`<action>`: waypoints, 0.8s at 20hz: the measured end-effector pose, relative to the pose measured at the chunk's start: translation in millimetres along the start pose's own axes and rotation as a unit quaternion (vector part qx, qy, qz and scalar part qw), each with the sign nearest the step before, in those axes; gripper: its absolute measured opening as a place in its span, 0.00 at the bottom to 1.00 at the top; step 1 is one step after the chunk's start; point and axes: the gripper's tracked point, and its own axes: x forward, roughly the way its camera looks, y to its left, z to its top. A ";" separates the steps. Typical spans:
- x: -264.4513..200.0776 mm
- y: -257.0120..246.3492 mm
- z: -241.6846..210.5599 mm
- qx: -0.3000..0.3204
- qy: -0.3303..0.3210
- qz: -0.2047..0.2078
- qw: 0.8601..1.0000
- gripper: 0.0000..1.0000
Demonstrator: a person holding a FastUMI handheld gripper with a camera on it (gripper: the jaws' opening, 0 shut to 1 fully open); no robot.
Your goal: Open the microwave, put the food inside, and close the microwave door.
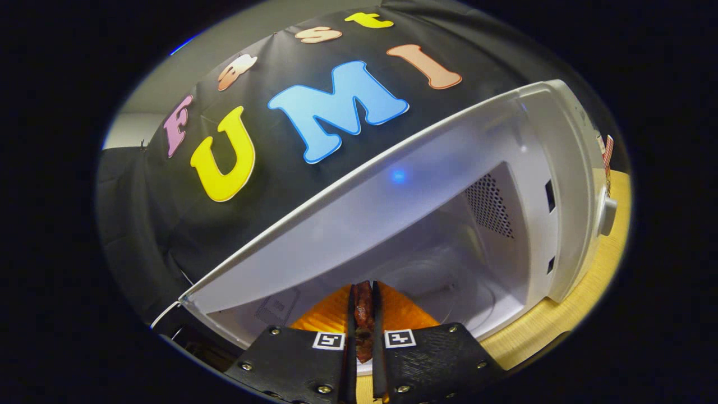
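1. The microwave door [336,224] stands open on the left, swung wide in front of the black booth wall.
2. The tool [363,322] is clenched on a dark reddish piece of food [363,308], both fingers pressing its sides, at the mouth of the microwave [561,168].
3. The white cavity lies beyond the fingers, with a vent grille [489,205] on its right wall.
4. The microwave sits on a wooden desk [583,292], with a knob [607,216] at far right.

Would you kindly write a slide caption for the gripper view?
Gripper shut on a piece of food, held at the mouth of the open microwave.
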 end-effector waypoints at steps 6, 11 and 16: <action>19.0 8.7 -5.8 -0.059 -0.028 0.013 0.998 0.11; 26.1 -19.3 -3.7 -0.095 -0.036 -0.040 0.994 0.33; 22.4 -44.4 -18.1 -0.111 0.005 -0.069 0.991 0.80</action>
